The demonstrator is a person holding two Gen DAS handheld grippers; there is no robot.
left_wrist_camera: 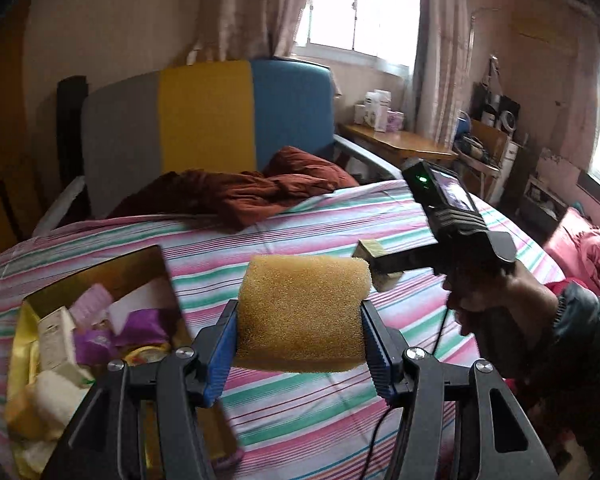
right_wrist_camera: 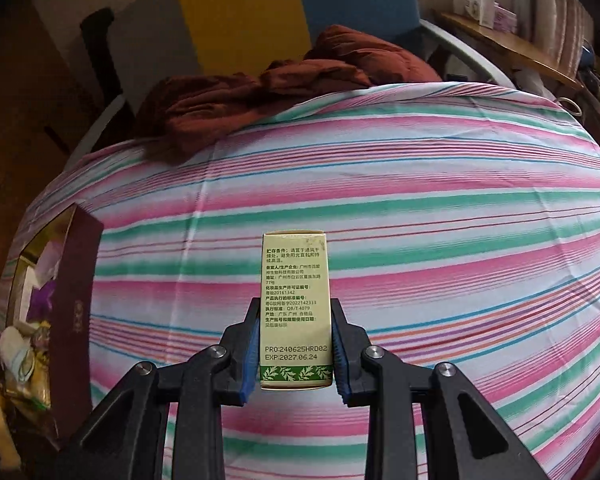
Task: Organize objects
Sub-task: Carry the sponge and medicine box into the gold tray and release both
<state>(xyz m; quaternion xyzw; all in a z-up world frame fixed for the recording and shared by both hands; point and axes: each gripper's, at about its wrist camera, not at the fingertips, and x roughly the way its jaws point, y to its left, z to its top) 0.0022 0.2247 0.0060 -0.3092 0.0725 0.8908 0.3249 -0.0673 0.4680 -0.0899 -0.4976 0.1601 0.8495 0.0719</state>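
Observation:
My left gripper [left_wrist_camera: 299, 332] is shut on a yellow foam sponge [left_wrist_camera: 300, 300], which it holds in the air above the striped bed sheet [left_wrist_camera: 320, 400]. In the right wrist view, my right gripper [right_wrist_camera: 295, 314] is shut on a slim pale green carton [right_wrist_camera: 294, 276] with printed text, standing upright between the blue pads. The left wrist view shows that same right gripper [left_wrist_camera: 380, 266] in a person's hand [left_wrist_camera: 500, 304], just right of the sponge. An open gold-lined box [left_wrist_camera: 100, 268] of several small packages lies on the bed to the left; its maroon wall [right_wrist_camera: 74, 300] is also in the right wrist view.
A crumpled dark red blanket [left_wrist_camera: 240, 192] lies at the far end of the bed. Behind it stands a grey, yellow and blue backrest [left_wrist_camera: 204, 116]. A wooden table [left_wrist_camera: 400, 144] with small boxes is at the back right, and pink fabric [left_wrist_camera: 596, 252] lies at the right.

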